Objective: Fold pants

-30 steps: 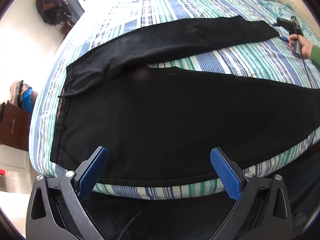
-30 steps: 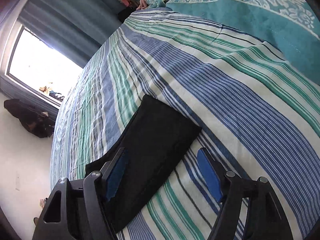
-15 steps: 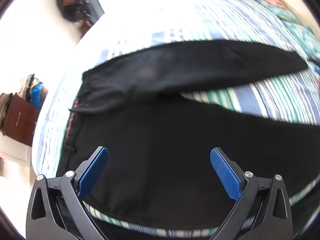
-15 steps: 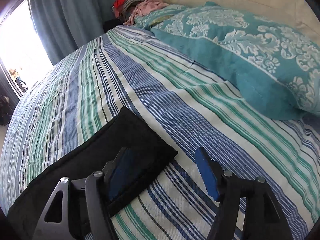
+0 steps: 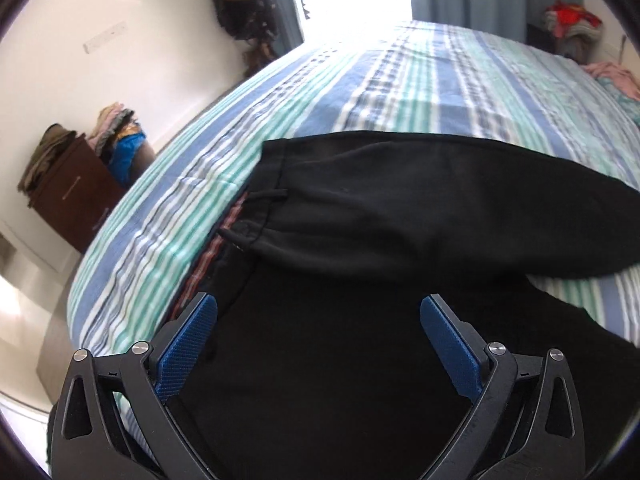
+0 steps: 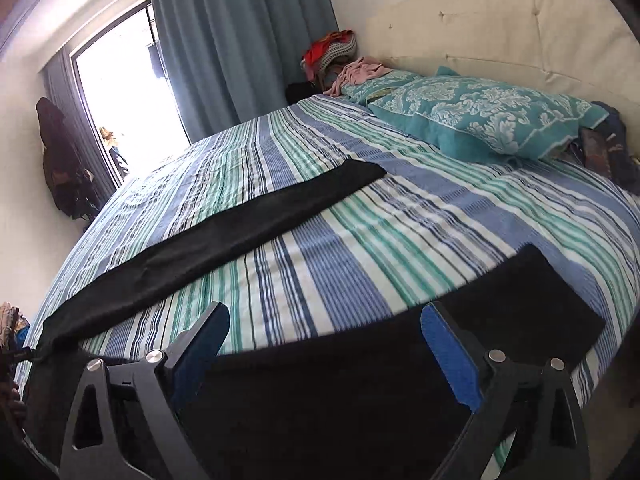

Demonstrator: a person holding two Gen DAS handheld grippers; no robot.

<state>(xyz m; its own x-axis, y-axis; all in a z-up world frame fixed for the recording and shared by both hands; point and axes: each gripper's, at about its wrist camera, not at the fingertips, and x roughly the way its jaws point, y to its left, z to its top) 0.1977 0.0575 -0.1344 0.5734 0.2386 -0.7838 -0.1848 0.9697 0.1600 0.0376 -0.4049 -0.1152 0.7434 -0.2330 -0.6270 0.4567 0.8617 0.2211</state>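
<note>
The left gripper [image 5: 318,344] is seen with its blue pads spread wide apart, nothing clamped between them, poised over the waist end of the pants [image 5: 360,360]. The right gripper [image 6: 324,346] has its jaws opening, the pads standing well apart with no cloth pinched between them; it is held above the nearer leg, close to its hem. The pants, black, are laid flat on the bed [image 6: 400,216], waistband toward the foot end and the two legs splayed apart so that a wedge of striped sheet shows between them. In the left wrist view the waistband is seen with a reddish inner lining [image 5: 208,256] exposed along its edge, and belt loops can be made out near the far leg. The far leg [image 6: 224,232] runs as a long narrow band across the sheet toward the pillow [image 6: 480,116]; the near leg [image 6: 520,312] ends in a square hem short of the mattress edge. The sheet is striped in blue, green and white. A cream headboard [image 6: 500,28] is set behind the patterned teal pillow. Blue curtains [image 6: 248,40] hang beside a bright window, and a brown dresser [image 5: 72,196] piled with clothes stands against the wall past the foot of the bed.
</note>
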